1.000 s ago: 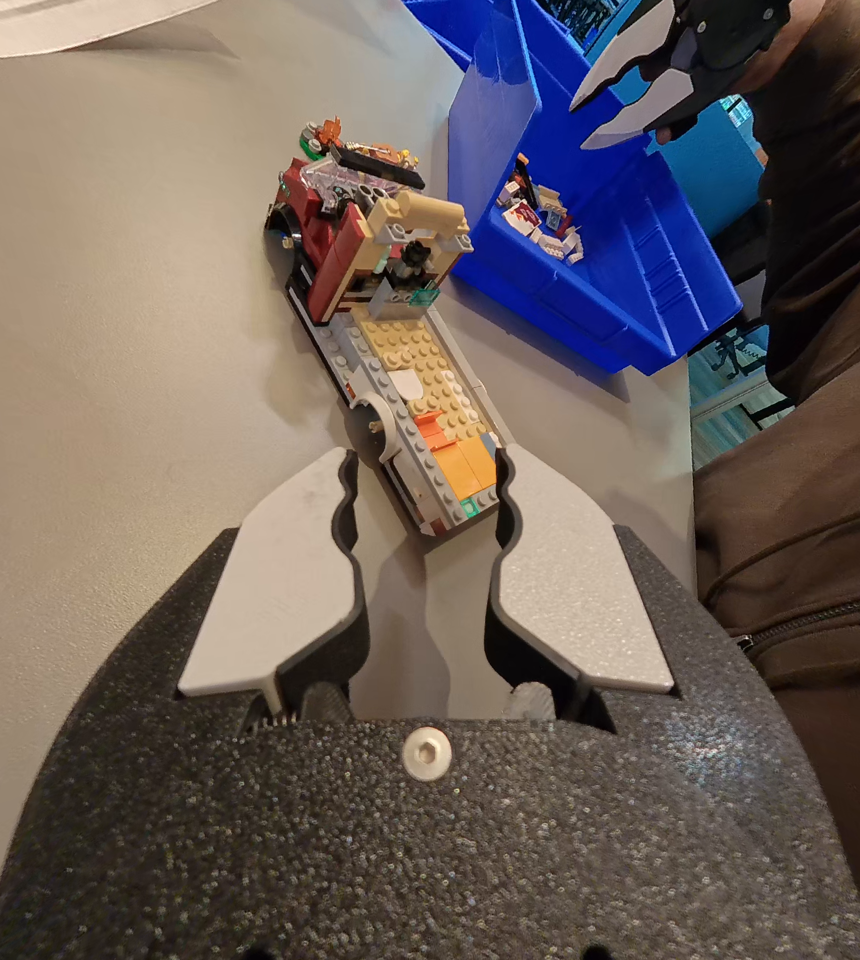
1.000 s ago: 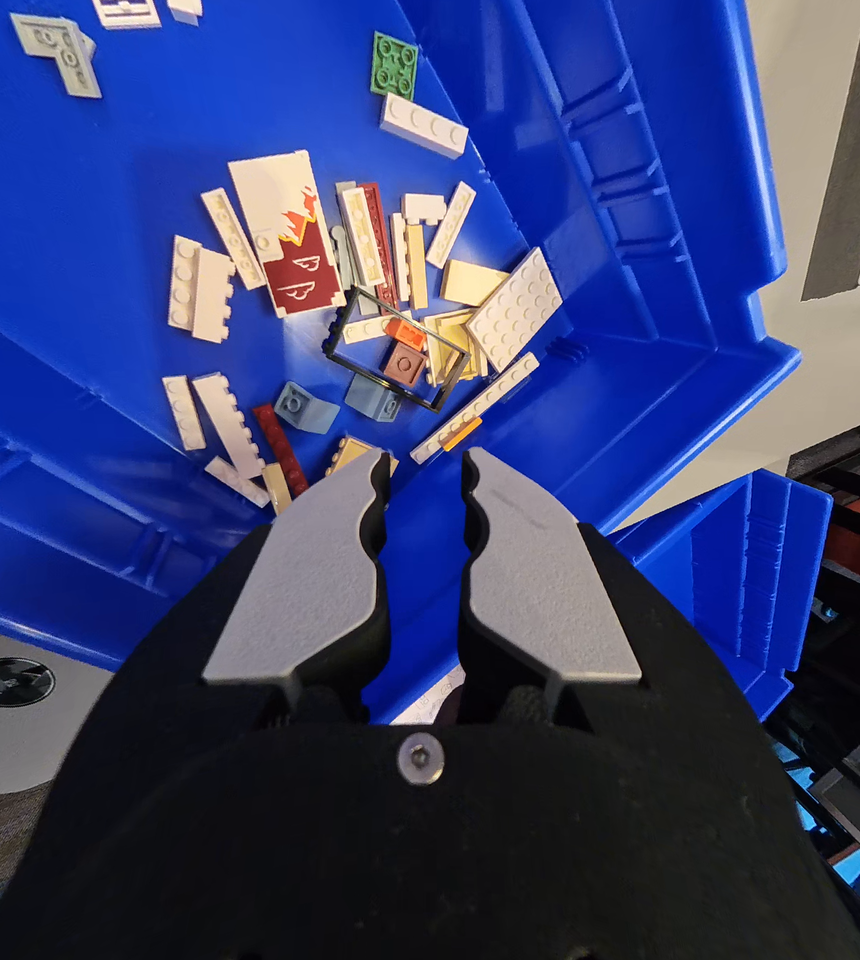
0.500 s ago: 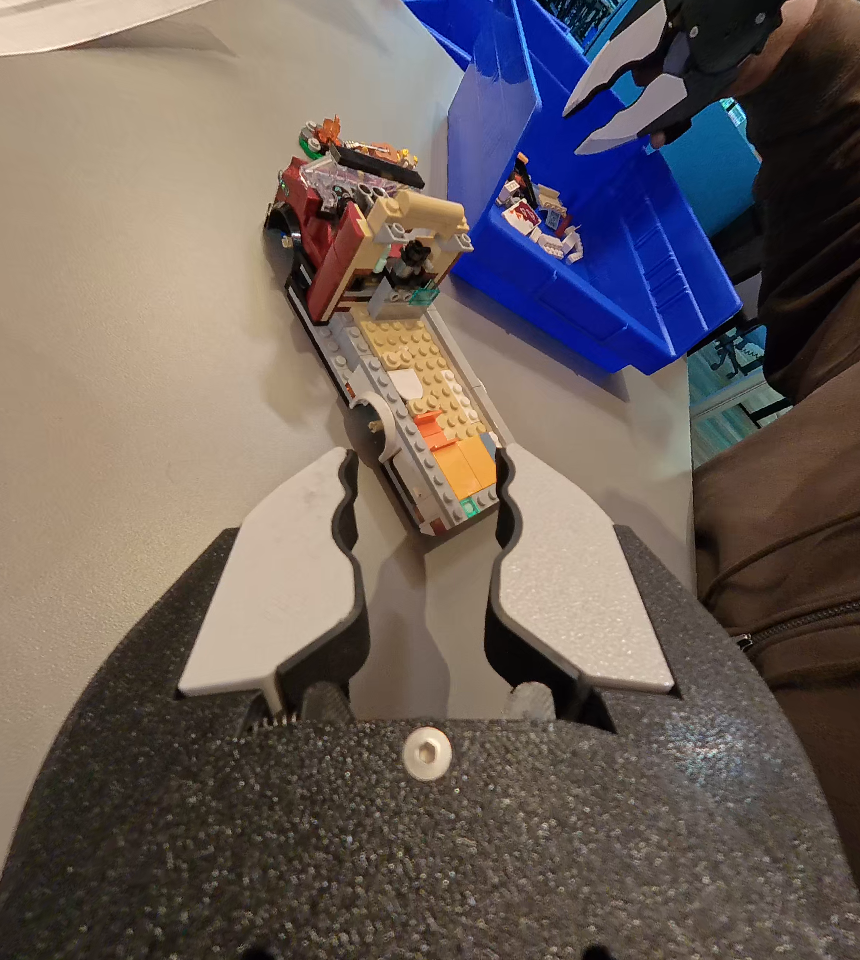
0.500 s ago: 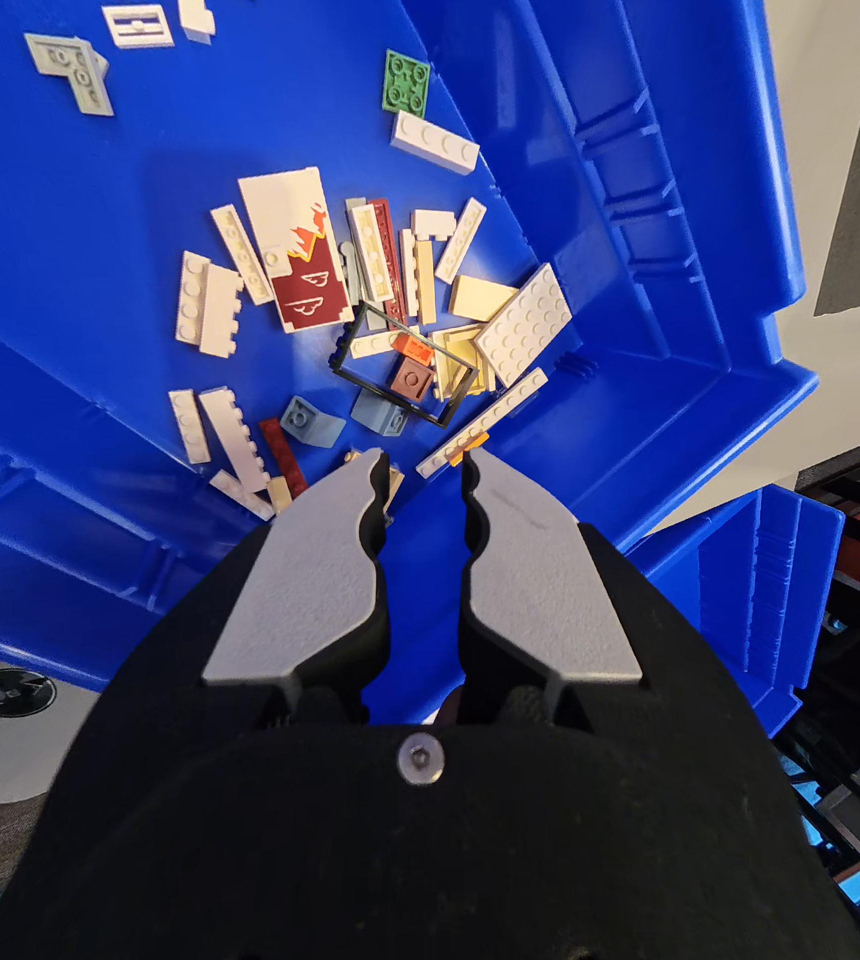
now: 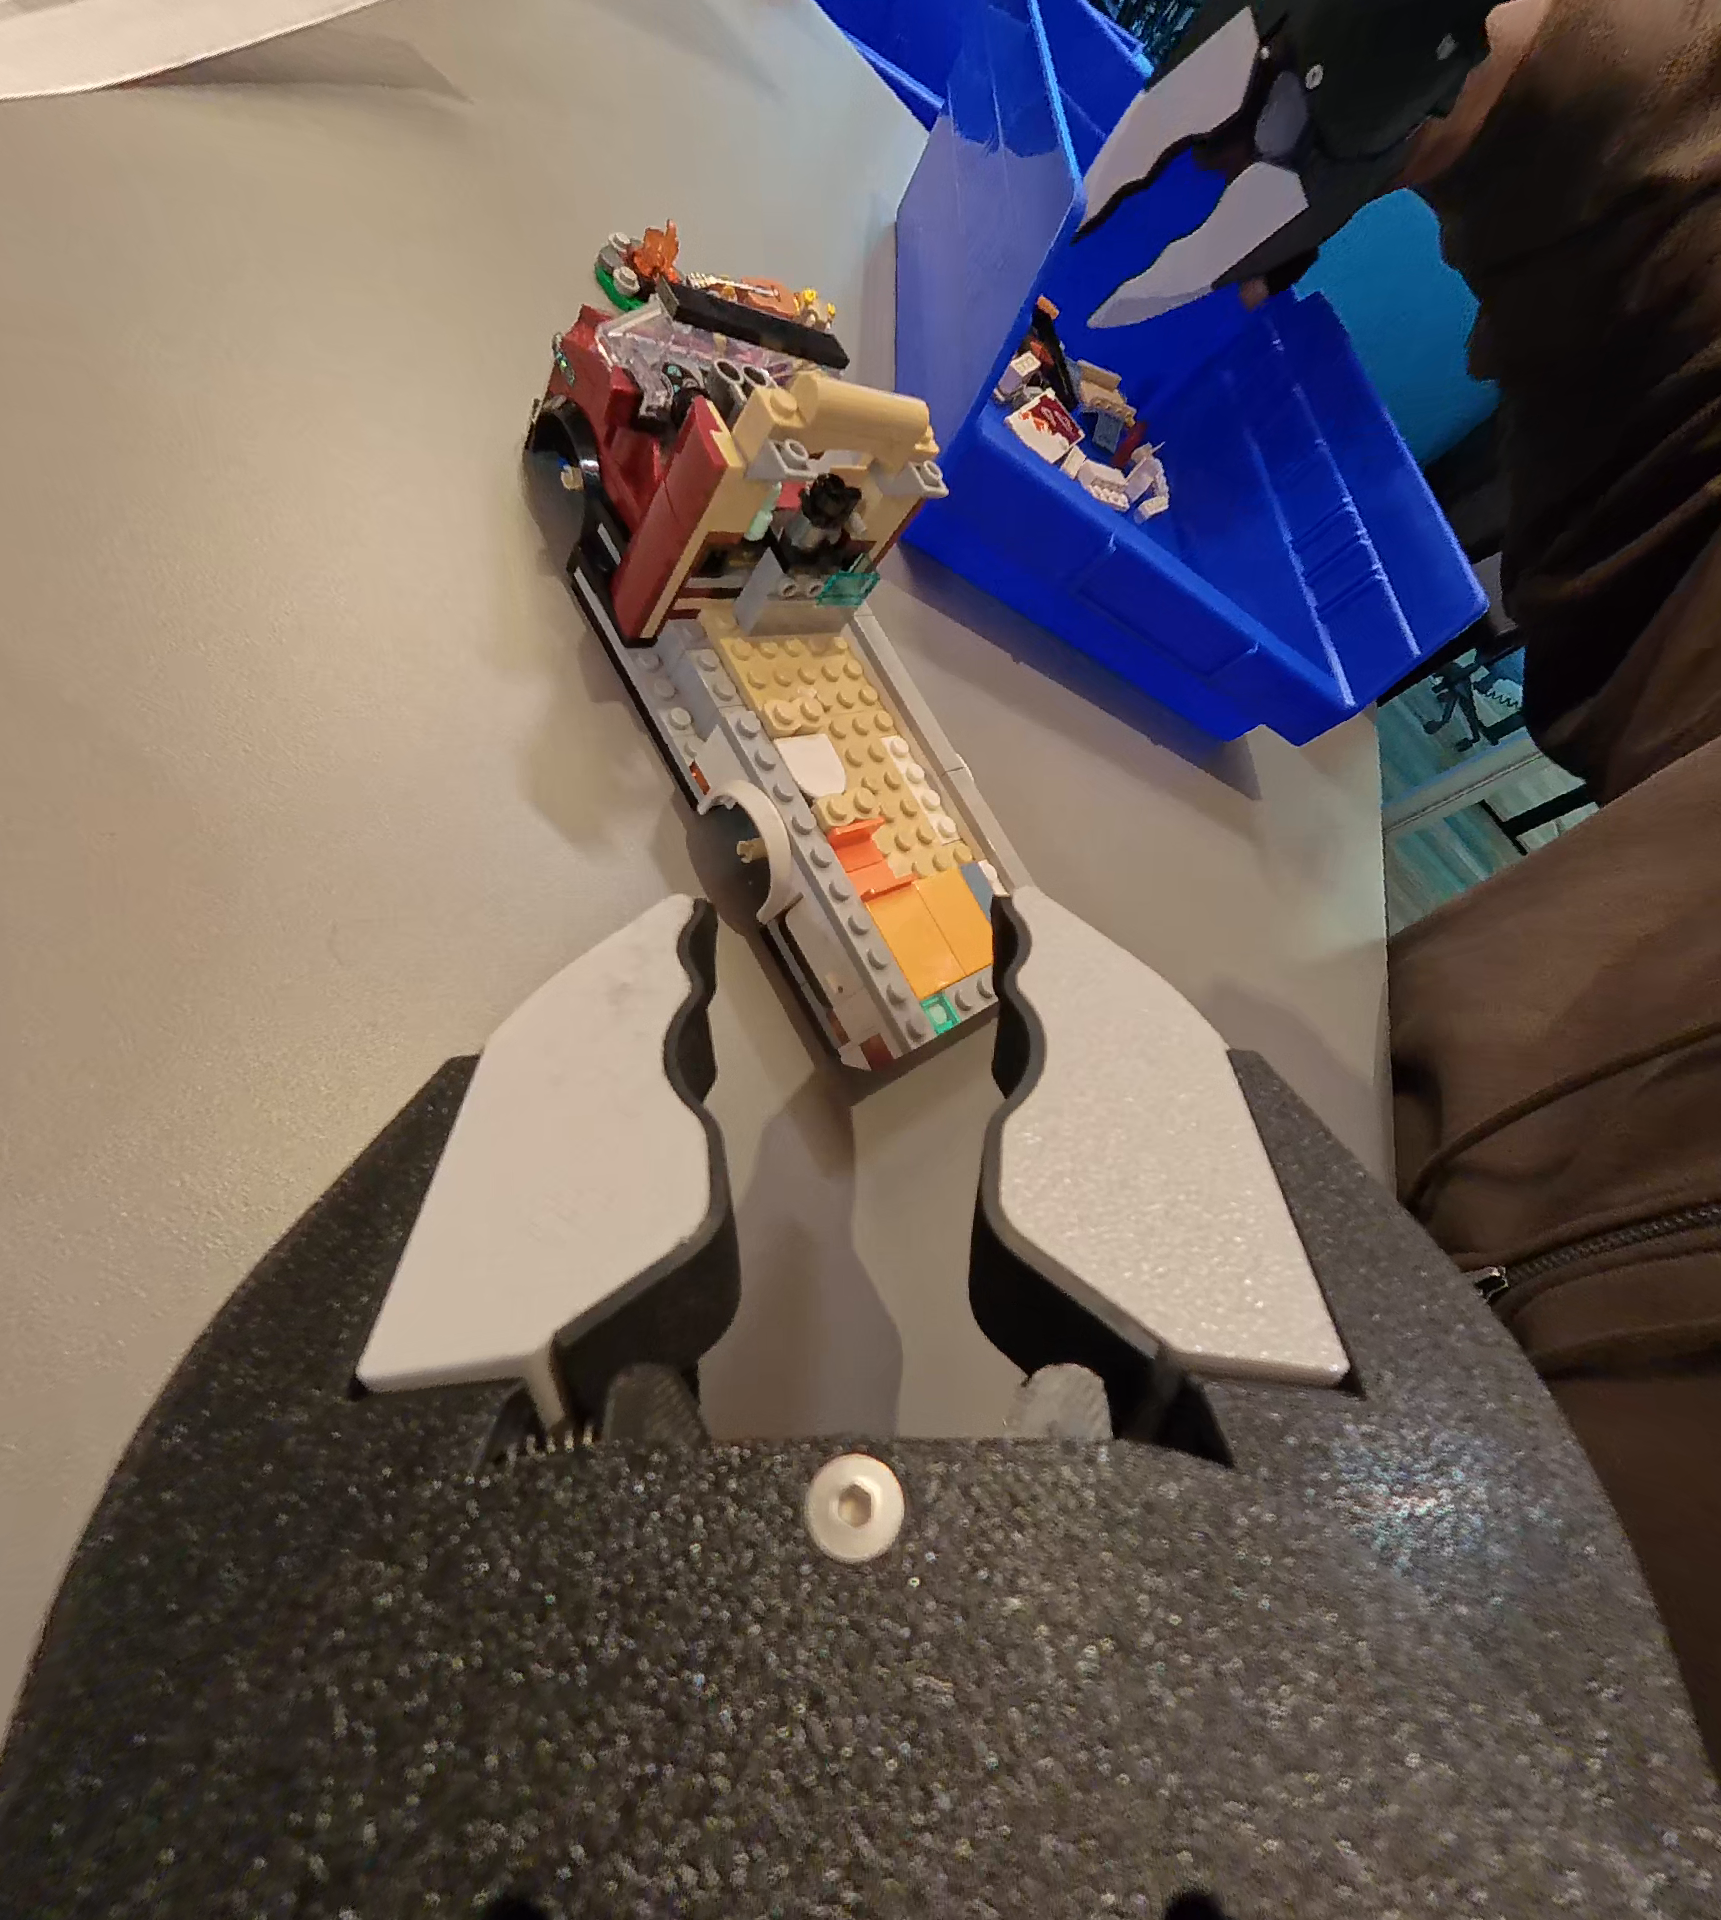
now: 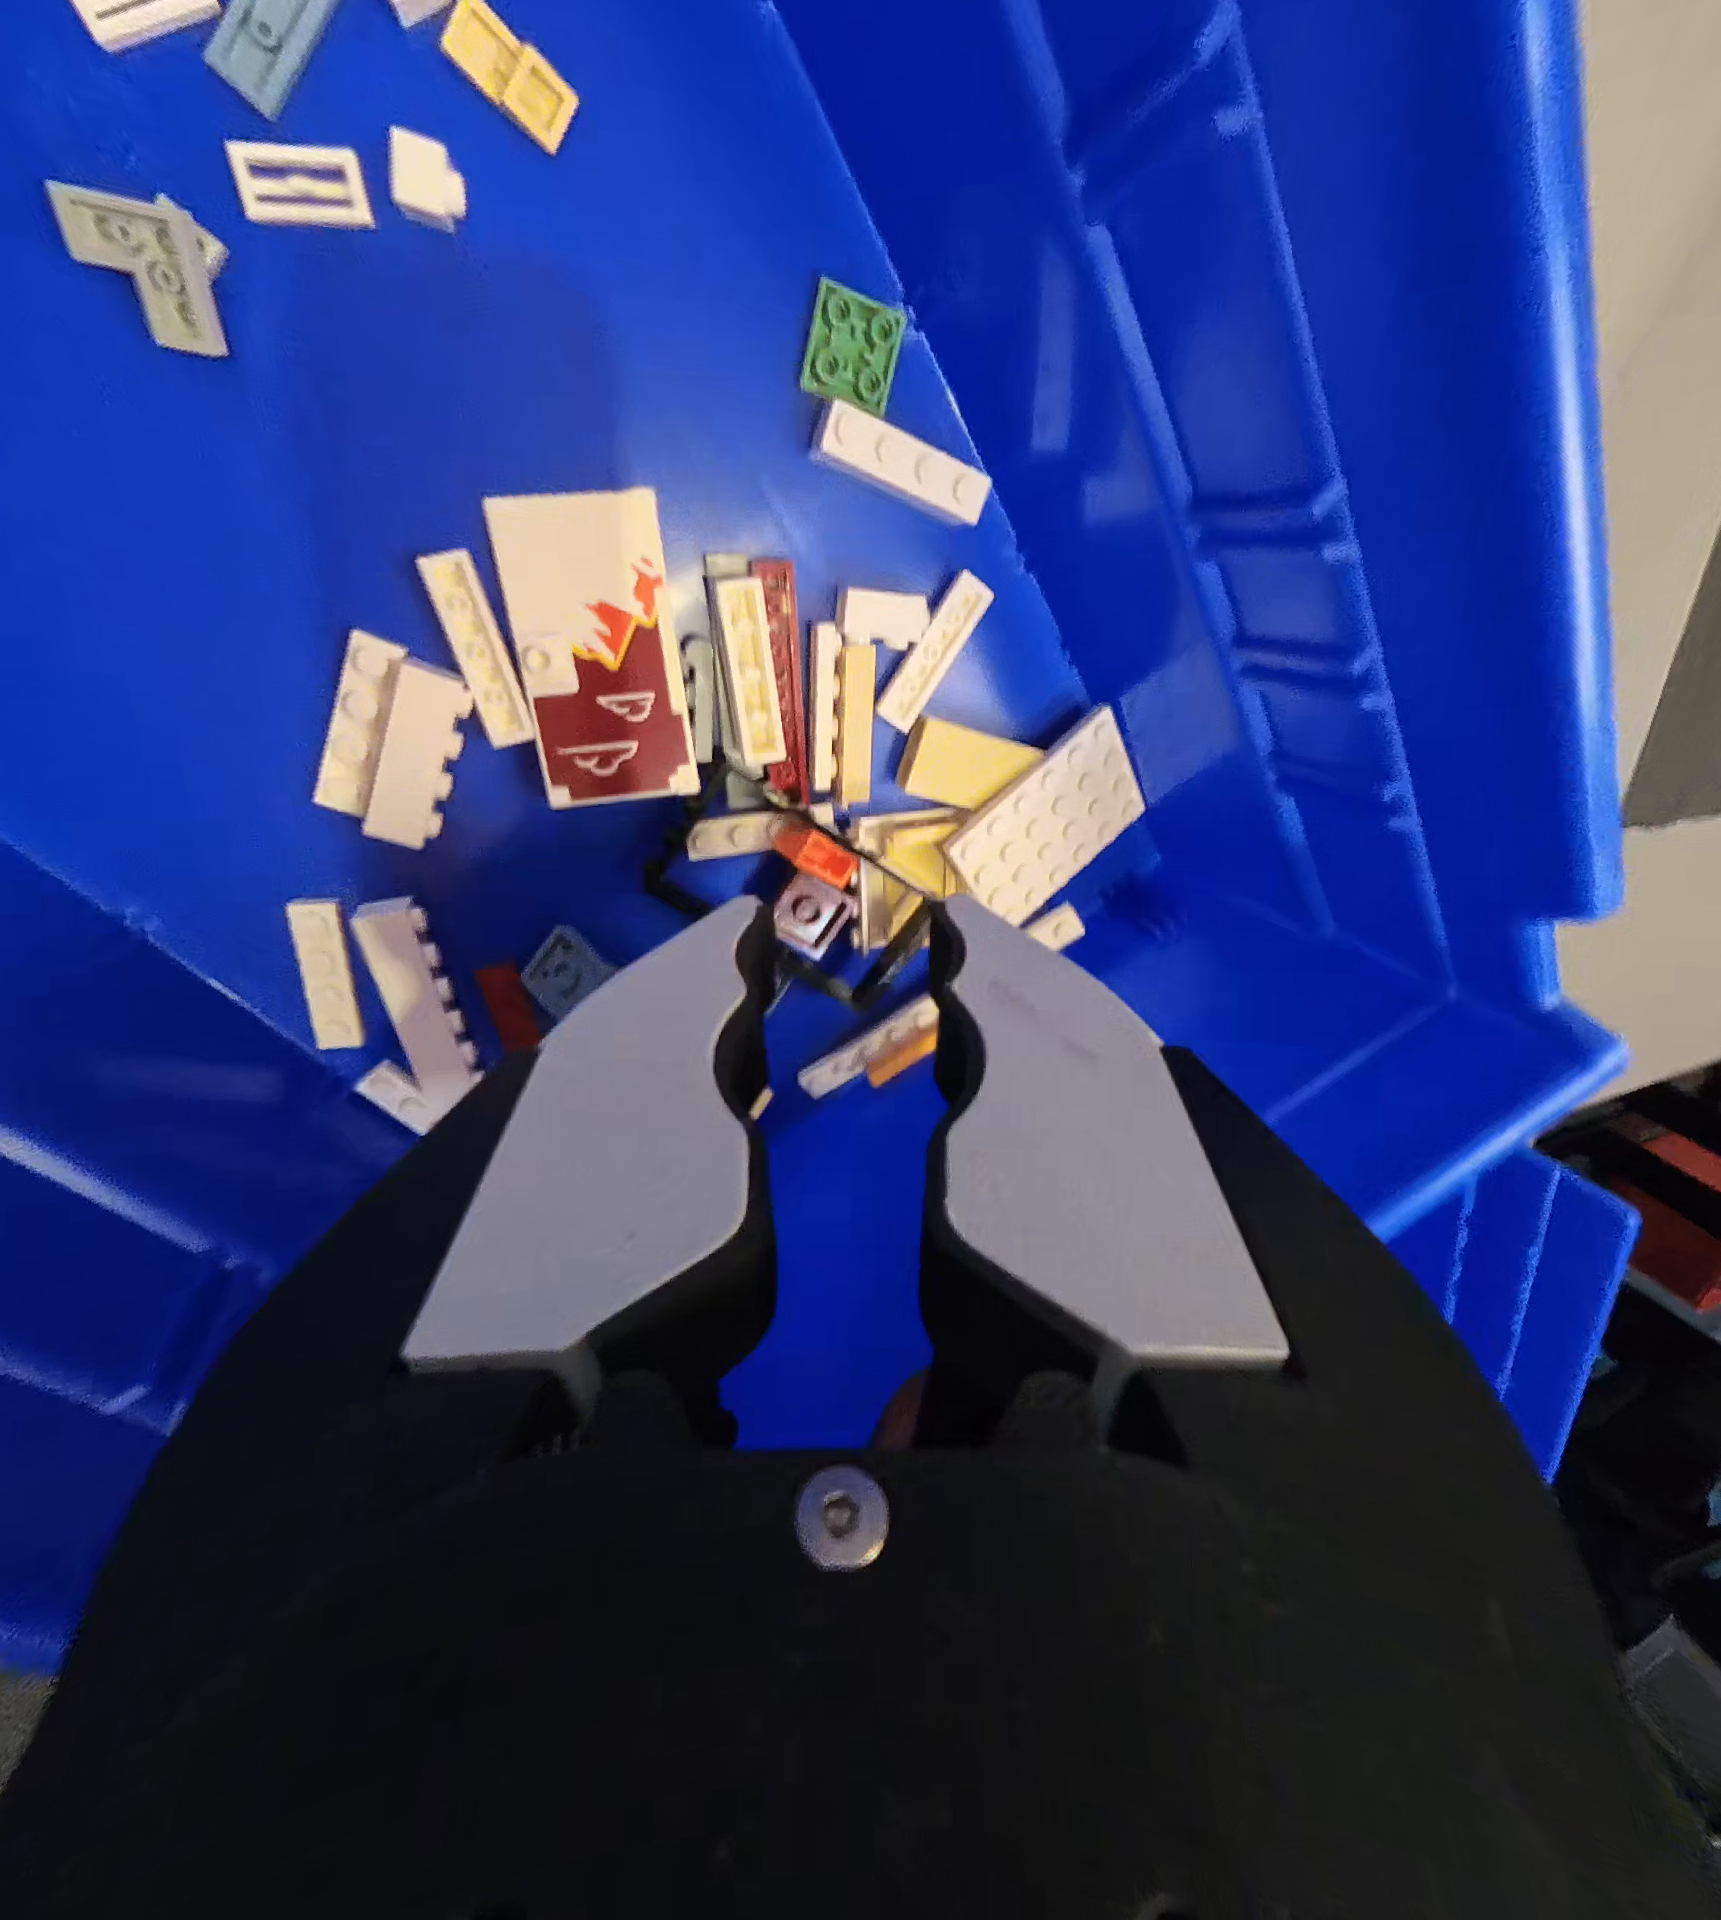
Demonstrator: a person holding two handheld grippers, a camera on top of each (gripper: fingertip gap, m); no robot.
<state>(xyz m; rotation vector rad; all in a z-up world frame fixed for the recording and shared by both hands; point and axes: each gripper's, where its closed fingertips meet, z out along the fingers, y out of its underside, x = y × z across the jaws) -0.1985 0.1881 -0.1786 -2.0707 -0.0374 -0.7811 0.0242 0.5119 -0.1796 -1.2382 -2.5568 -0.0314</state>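
A brick-built vehicle (image 5: 835,727) with a dark red cab and a tan studded bed lies on the grey table (image 5: 212,727). My left gripper (image 5: 851,914) is shut across its rear end. The right pad (image 5: 1003,966) lies against its side and the left fingertip (image 5: 695,935) is at the rear wheel arch. My right gripper (image 6: 845,914) is open and holds nothing, low inside a blue bin (image 6: 1251,623). Its tips straddle a small mauve plate (image 6: 812,914) and a thin black frame (image 6: 835,992) in a pile of loose pieces. It also shows over the bin in the left wrist view (image 5: 1095,275).
The bin (image 5: 1251,540) stands right of the vehicle. Its pile holds a white and dark red printed panel (image 6: 596,665), a green plate (image 6: 854,341) and several white and tan plates. A second blue bin (image 6: 1521,1247) sits behind. A person's brown sleeve (image 5: 1614,935) is on the right. The gap from one gripper's tips to the other's is roughly 40 centimetres.
My right gripper has dropped closer to the pile, so its tips now sit over the black frame, and its jaws have opened slightly. The left gripper and the vehicle have not moved.
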